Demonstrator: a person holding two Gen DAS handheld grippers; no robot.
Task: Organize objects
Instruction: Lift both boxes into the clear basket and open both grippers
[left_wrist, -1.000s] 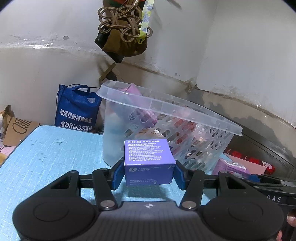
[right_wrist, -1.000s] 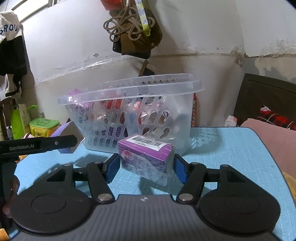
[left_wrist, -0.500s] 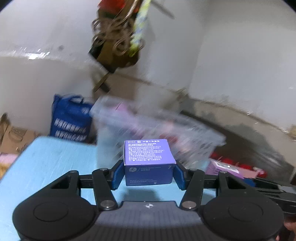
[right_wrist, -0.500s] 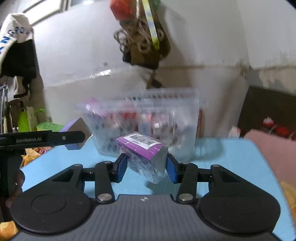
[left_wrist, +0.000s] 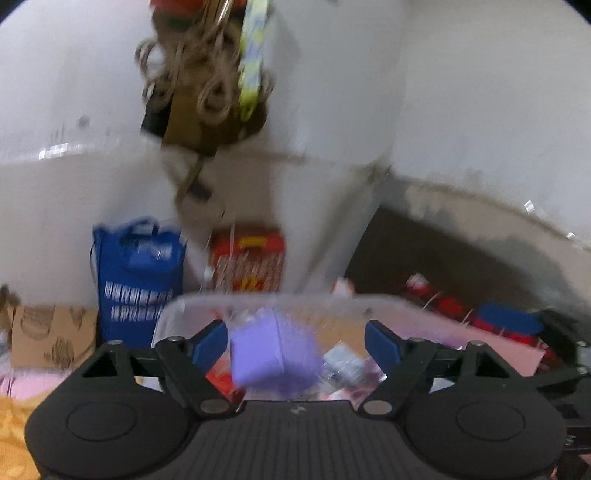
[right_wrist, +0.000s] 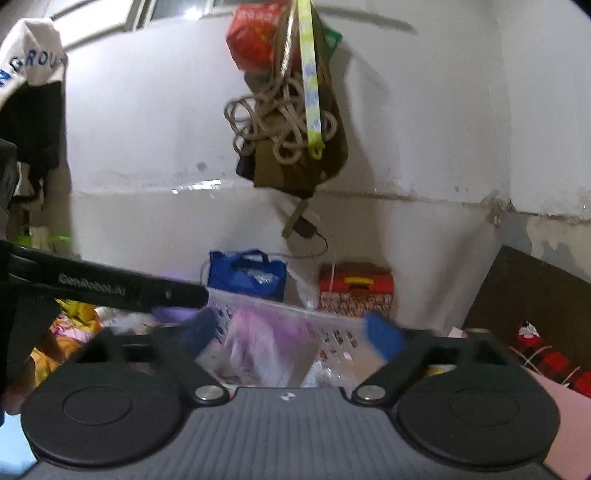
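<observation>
My left gripper (left_wrist: 295, 345) is open above the clear plastic basket (left_wrist: 184, 306). The purple-blue box (left_wrist: 273, 350) is blurred between its spread fingers, touching neither, dropping over the basket's contents. My right gripper (right_wrist: 291, 334) is also open over the basket (right_wrist: 332, 325). The purple plastic-wrapped pack (right_wrist: 269, 343) is blurred between its fingers, free of both pads. The left gripper's black body (right_wrist: 103, 288) crosses the left of the right wrist view.
A blue bag (left_wrist: 138, 277) and a red box (left_wrist: 247, 264) stand against the wall behind the basket. A brown bag with ropes (right_wrist: 291, 147) hangs on the wall above. A dark headboard (right_wrist: 535, 295) is at the right. A cardboard box (left_wrist: 51, 336) sits at the left.
Both grippers rose from the blue table to above the basket and opened. The purple-blue box and the wrapped pack left the fingers and are falling into the basket.
</observation>
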